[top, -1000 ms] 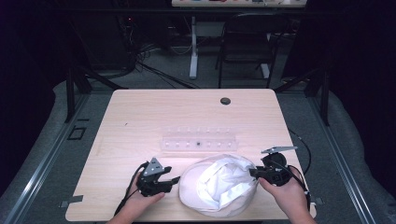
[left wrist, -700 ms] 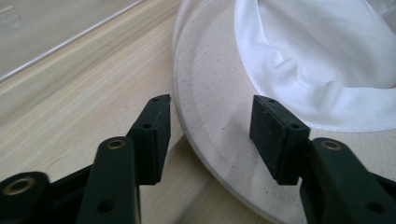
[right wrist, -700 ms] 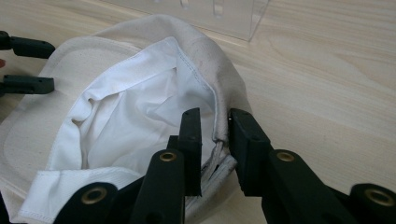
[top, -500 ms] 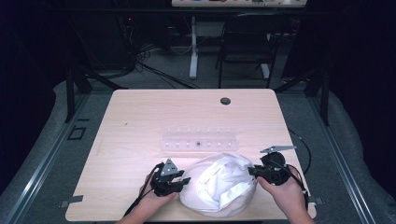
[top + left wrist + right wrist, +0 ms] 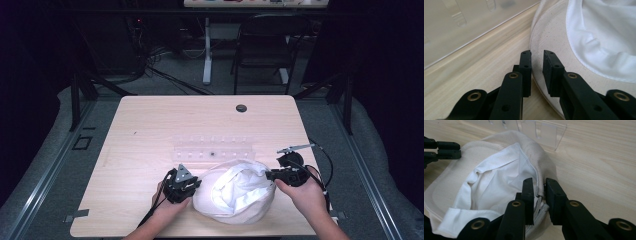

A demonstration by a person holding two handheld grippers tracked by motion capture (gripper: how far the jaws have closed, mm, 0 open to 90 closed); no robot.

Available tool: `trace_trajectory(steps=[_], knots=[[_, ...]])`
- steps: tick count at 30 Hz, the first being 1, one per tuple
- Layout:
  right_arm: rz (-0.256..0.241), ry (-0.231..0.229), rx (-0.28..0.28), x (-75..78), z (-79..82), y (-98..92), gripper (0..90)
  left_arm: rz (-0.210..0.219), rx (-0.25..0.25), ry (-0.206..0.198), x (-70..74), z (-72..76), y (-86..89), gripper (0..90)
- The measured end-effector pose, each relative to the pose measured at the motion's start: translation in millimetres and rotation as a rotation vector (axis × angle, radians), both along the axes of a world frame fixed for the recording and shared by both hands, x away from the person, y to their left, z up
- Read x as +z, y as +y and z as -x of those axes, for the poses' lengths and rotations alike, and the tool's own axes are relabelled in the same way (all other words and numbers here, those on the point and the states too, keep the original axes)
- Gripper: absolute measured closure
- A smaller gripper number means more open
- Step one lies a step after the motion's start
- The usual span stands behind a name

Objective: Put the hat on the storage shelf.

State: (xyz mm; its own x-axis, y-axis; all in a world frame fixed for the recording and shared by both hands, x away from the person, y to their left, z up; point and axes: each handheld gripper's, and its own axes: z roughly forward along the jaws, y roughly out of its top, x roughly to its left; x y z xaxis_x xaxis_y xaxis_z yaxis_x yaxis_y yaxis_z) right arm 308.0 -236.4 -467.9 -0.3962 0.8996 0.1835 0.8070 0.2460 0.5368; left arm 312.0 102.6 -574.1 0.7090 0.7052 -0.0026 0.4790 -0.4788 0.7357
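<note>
One cream hat [image 5: 235,192] with a white lining is lying at the lower middle of the frame. Two tools are working it, the left tool [image 5: 192,186] and the right tool [image 5: 268,175], with two hands showing. One clear plastic rack [image 5: 212,148] is sitting mid-frame on the one bench [image 5: 150,125]. One chair [image 5: 265,45] is standing at the top.

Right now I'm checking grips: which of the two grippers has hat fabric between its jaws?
The right gripper: its jaws pinch the hat rim. The left gripper is open beside the brim.
</note>
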Motion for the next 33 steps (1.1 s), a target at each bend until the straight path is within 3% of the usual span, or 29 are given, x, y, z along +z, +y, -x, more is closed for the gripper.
trace_trajectory(steps=[4, 5, 6, 7, 9, 10, 12, 19, 27, 28, 33], knots=[[-0.011, 0.045, 0.002, 5.2, -7.3, -0.5, 77.7, -0.003, -0.012, -0.003, -0.2, 1.5, -1.2, 74.9], [0.02, 0.061, 0.011, 6.9, -9.9, 1.4, 77.7, -0.002, -0.014, -0.003, 0.0, 2.0, -1.3, 72.0], [0.02, 0.061, 0.011, 6.9, -9.9, 1.4, 77.7, -0.002, -0.014, -0.003, 0.0, 2.0, -1.3, 70.8], [0.059, 0.083, 0.026, 8.2, -10.6, 3.3, 77.2, -0.002, -0.013, -0.004, 0.1, 2.4, -1.4, 68.9], [0.053, 0.09, 0.022, 8.2, -10.5, 4.6, 76.7, 0.006, -0.013, -0.005, 0.6, 2.8, -1.1, 67.2], [0.05, 0.126, 0.025, 9.7, -11.6, 5.0, 73.4, 0.01, -0.014, -0.01, 1.8, 3.1, 0.3, 63.6], [0.048, 0.131, 0.025, 9.9, -11.9, 5.0, 71.8, 0.015, -0.014, -0.009, 2.7, 3.2, 1.3, 61.7], [0.12, 0.226, -0.002, 18.4, -17.5, 11.7, 61.5, 0.063, 0.011, -0.017, 11.1, 1.9, 18.0, 56.9], [0.093, 0.325, -0.061, 23.5, -27.9, 12.2, 60.0, 0.079, 0.036, -0.008, 13.6, -1.3, 35.8, 56.3], [0.086, 0.359, -0.077, 22.2, -30.5, 11.1, 59.9, 0.081, 0.038, -0.01, 14.3, -1.8, 39.0, 56.3], [0.086, 0.414, -0.117, 15.8, -31.1, 11.7, 59.5, 0.071, 0.037, -0.002, 14.5, -2.6, 41.8, 55.6]])
